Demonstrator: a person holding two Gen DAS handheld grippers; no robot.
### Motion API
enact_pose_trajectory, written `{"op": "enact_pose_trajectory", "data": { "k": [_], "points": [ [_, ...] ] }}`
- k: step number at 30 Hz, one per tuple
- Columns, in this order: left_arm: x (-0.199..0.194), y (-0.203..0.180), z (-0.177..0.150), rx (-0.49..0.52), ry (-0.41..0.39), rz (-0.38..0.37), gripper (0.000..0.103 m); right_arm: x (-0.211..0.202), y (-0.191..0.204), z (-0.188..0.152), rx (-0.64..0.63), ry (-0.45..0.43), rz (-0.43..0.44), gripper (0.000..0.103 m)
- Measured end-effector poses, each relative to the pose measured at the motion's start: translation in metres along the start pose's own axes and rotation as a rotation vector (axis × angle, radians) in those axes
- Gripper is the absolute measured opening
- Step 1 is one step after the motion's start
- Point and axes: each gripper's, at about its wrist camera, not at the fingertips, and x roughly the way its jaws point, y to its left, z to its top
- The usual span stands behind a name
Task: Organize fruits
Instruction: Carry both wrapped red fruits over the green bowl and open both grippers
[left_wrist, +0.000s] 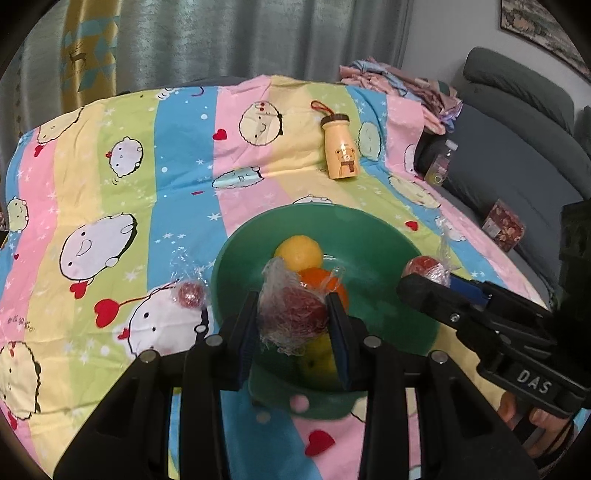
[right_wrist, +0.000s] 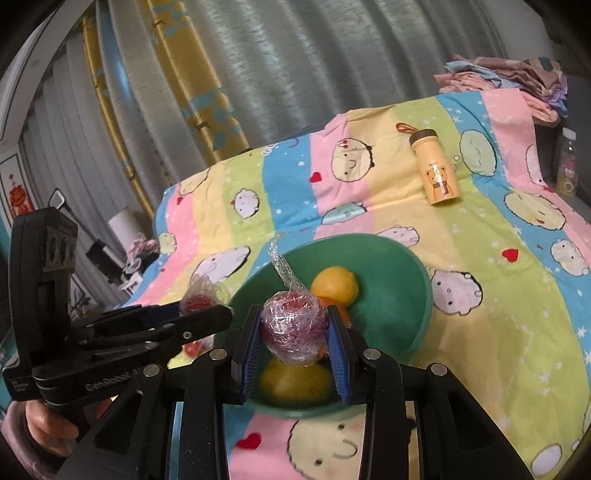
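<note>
A green bowl (left_wrist: 388, 236) sits on the cartoon bedsheet and holds a yellow fruit (left_wrist: 298, 252), an orange (left_wrist: 325, 282) and another yellow fruit (left_wrist: 317, 360). My left gripper (left_wrist: 293, 319) is shut on a plastic-wrapped red fruit (left_wrist: 291, 314) above the bowl's near side. My right gripper (right_wrist: 294, 332) is shut on another wrapped red fruit (right_wrist: 293, 325) over the bowl (right_wrist: 399, 280). The right gripper also shows in the left wrist view (left_wrist: 428, 278), at the bowl's right rim. A third wrapped red fruit (left_wrist: 190, 292) lies on the sheet left of the bowl.
A yellow bear-print bottle (left_wrist: 340, 147) lies on the sheet beyond the bowl. Folded clothes (left_wrist: 402, 88), a clear bottle (left_wrist: 441, 162) and a small patterned box (left_wrist: 504, 225) are at the right. A grey sofa and curtains stand behind.
</note>
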Motion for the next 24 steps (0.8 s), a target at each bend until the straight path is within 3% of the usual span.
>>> {"op": "enact_pose_trajectory", "data": {
  "k": [10,22,24],
  "points": [
    [0.029,-0.004,-0.002,0.039,0.072,0.018,0.036,0.025,-0.001,-0.007,-0.067,0.080,-0.092,0.035],
    [0.035,-0.006,-0.005,0.056,0.098,0.046,0.037,0.028,-0.003,-0.010,-0.051,0.100,-0.102,0.035],
    [0.035,-0.005,-0.005,0.054,0.096,0.050,0.041,0.027,-0.004,-0.010,-0.046,0.093,-0.110,0.036]
  ]
}}
